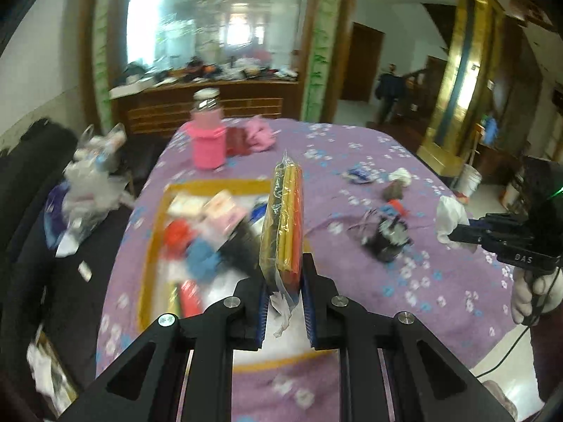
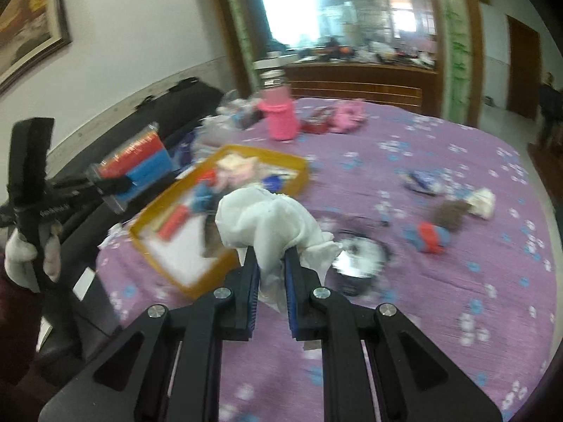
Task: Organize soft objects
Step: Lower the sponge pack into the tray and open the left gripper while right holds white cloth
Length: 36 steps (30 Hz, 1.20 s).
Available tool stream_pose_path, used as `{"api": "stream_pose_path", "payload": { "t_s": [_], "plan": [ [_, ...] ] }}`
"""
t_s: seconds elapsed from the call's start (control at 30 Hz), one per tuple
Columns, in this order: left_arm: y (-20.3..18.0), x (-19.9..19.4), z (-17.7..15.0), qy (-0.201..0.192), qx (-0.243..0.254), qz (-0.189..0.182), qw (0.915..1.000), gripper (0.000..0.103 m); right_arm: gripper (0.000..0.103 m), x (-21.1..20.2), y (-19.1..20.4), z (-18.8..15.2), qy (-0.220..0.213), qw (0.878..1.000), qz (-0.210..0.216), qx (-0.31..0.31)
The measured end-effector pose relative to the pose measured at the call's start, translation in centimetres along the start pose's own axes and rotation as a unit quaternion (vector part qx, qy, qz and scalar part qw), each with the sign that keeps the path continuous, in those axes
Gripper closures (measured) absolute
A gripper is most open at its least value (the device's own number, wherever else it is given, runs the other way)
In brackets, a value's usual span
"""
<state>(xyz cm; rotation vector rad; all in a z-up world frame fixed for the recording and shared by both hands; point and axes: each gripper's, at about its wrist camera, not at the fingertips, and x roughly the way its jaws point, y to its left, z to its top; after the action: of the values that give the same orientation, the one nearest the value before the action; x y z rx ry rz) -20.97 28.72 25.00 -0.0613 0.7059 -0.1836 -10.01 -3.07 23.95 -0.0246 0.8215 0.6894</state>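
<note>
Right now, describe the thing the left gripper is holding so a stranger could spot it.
Find the yellow tray on the purple flowered bedspread. Above its right side, the left gripper is clamped on a clear plastic packet of coloured sheets standing on edge. Nothing else nearby is flat, wrapped and striped yellow and red.

White letters "DAS" stand on the right hand-held gripper (image 1: 454, 235).

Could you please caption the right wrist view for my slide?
Right hand-held gripper clamps a white cloth above the yellow tray.
</note>
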Motion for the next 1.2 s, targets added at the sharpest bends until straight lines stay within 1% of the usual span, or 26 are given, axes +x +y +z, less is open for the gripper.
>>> {"api": "stream_pose_path", "payload": {
  "t_s": [0.17,0.27,0.47,0.63,0.7,0.8,1.07,1.2],
  "plan": [
    [1.9,-1.3,-3.5,0.011,-0.045,0.000,0.9989,0.088,0.092,3.0,5.4,0.3,0.016,0.999,0.035,-0.027],
    [2.9,-0.2,-4.3,0.017,-0.063,-0.003,0.9979,0.088,0.092,4.9,8.2,0.4,0.028,0.997,0.053,-0.040],
    [3.6,1.7,-4.6,0.022,-0.078,0.003,0.9967,0.088,0.092,8.1,10.9,0.3,0.048,0.995,0.077,-0.047],
    [3.8,3.2,-4.9,0.030,-0.089,0.015,0.9955,0.087,0.092,10.6,11.7,-0.1,0.070,0.994,0.080,-0.036],
    [3.8,4.1,-5.0,0.038,-0.091,0.027,0.9947,0.087,0.091,12.1,11.8,-0.3,0.085,0.993,0.078,-0.027],
    [4.1,5.6,-5.1,0.053,-0.098,0.029,0.9934,0.087,0.091,13.9,12.1,-0.4,0.105,0.992,0.071,-0.020],
    [4.2,9.8,-4.3,0.082,-0.106,0.033,0.9904,0.087,0.091,18.5,11.2,-0.1,0.141,0.989,0.038,-0.007],
    [4.4,11.9,-3.9,0.090,-0.098,0.049,0.9899,0.087,0.091,20.3,10.5,0.0,0.156,0.988,0.019,0.005]
  ]
}}
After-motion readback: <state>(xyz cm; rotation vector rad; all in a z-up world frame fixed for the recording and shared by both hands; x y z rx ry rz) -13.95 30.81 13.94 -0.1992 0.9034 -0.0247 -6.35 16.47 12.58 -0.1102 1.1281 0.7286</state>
